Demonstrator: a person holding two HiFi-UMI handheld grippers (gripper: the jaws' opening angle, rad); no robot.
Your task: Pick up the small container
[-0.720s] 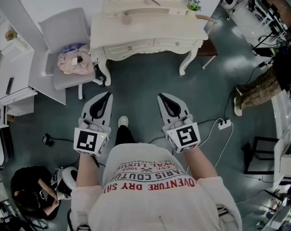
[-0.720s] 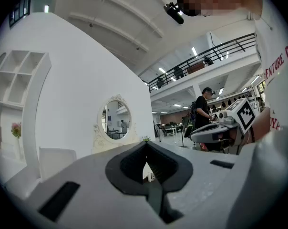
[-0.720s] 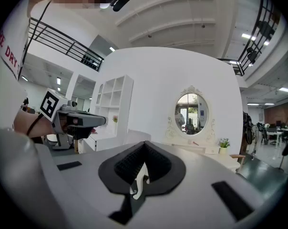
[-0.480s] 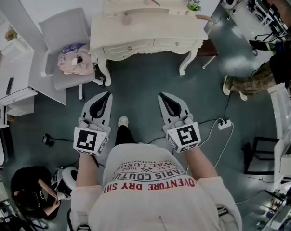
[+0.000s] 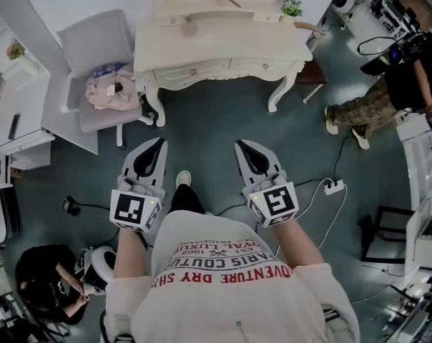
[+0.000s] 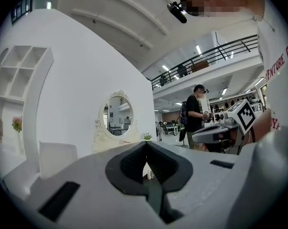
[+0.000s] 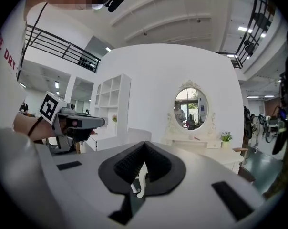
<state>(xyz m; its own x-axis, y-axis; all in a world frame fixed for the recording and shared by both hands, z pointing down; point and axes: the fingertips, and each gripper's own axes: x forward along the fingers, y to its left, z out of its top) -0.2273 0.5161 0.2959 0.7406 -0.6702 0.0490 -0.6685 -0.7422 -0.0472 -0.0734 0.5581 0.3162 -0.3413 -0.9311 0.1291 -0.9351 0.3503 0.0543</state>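
Note:
A small tan container (image 5: 190, 27) stands on the cream dressing table (image 5: 223, 45) ahead of me, below its oval mirror (image 7: 191, 108). Both grippers hang level above the floor, well short of the table and touching nothing. In the head view my left gripper (image 5: 159, 143) is shut and empty. My right gripper (image 5: 239, 146) is shut and empty too. In the left gripper view the jaws (image 6: 145, 145) meet at their tip, with the mirror (image 6: 118, 118) far behind. In the right gripper view the jaws (image 7: 144, 145) also meet. My own foot (image 5: 182, 181) shows between the grippers.
A grey chair (image 5: 101, 45) with clothes on its seat stands left of the table, with white shelving (image 5: 16, 120) further left. A small potted plant (image 5: 291, 7) sits at the table's right end. A power strip (image 5: 334, 186) and cable lie on the floor. One person (image 5: 388, 91) walks at the right and another (image 5: 44, 281) crouches lower left.
The person at the right has walked up and rightward. Both grippers have stayed where they were, still shut.

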